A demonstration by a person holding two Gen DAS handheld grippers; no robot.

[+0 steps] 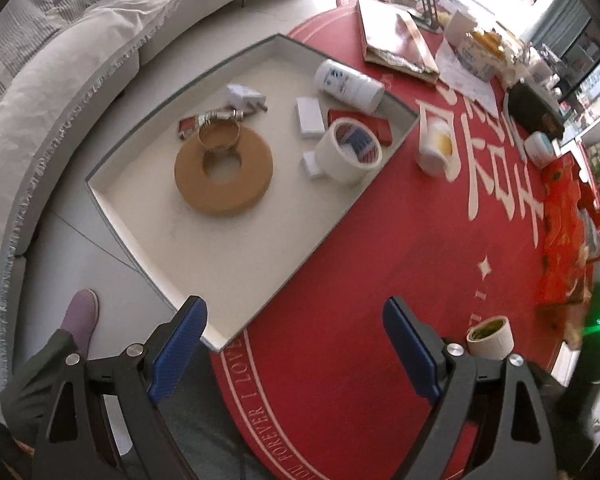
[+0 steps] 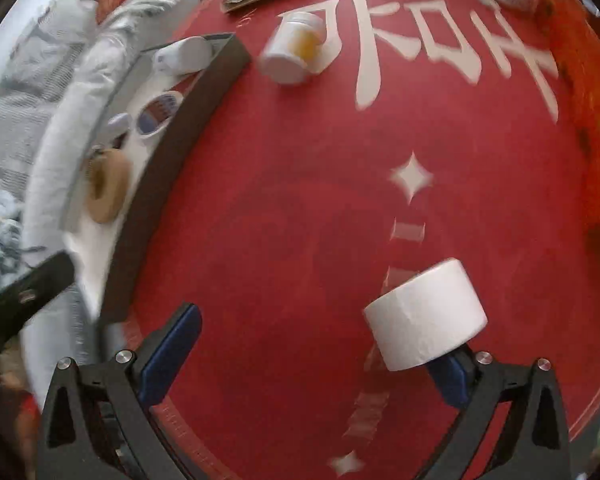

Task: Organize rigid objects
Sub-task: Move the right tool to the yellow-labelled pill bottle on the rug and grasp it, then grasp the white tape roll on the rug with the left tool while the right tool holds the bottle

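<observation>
A shallow white tray with a grey rim sits on the red table's left edge. It holds a brown cardboard ring, a metal hose clamp, a white plug, a white bottle, white blocks and a masking tape roll. My left gripper is open above the tray's near corner. My right gripper is open; a white tape roll lies against its right finger. The tray is at the left in the right wrist view. A white and yellow bottle lies on the table beyond.
The white and yellow bottle lies right of the tray. A small tape roll sits by the left gripper's right finger. Cardboard, papers and boxes crowd the far side. A grey sofa curves along the left.
</observation>
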